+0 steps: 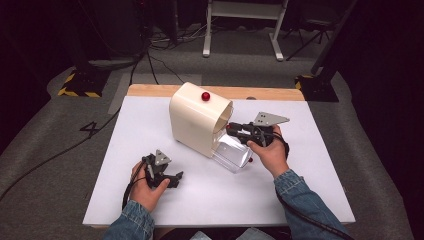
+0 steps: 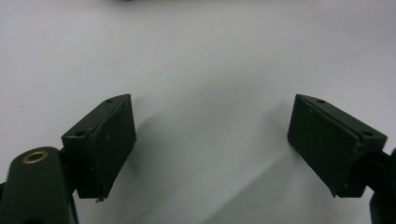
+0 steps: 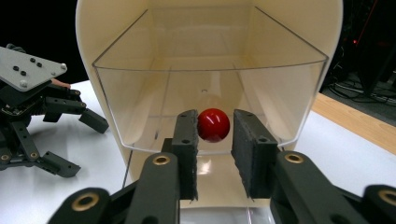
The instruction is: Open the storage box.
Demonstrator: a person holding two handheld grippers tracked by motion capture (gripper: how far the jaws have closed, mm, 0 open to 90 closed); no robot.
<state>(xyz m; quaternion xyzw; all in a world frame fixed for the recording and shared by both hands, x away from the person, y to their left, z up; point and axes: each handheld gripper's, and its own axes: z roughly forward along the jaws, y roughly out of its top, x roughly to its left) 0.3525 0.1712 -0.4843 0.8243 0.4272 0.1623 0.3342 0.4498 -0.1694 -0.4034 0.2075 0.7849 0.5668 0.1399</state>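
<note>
Left gripper [image 1: 167,176] sits low on the table [image 1: 210,200], near the front edge, parked well clear of the work. Jaws wide apart, nothing but bare white surface between the pads [image 2: 109,140]. Reads as idle standby, not bracing anything. Right gripper [image 1: 235,131] is the active one: hand comes in from the front-right, jaws pointing level at the drawer [image 1: 232,152], a clear plastic bin partly pulled out of the cream housing [image 1: 195,120]. In the right gripper view the jaws have closed to a narrow gap on the red knob [image 3: 214,125] on the drawer front, one pad either side of it. The left pad looks touching; on the right I can't tell whether a thin gap is left, so I'd call it pinched, or just about. Level approach makes sense: the knob sticks straight out of the drawer face, so a square pinch lets the pull or push run along the slide axis without cocking the bin. Drawer looks empty through the clear walls. Housing stands mid-table, turned diagonal, its open mouth facing the right hand, which is probably why the right side does the job. Second red knob [image 1: 205,96] on top of the housing, untouched. Beyond the table's wooden far edge [image 1: 150,90]: grey floor, cables, stand legs.
</note>
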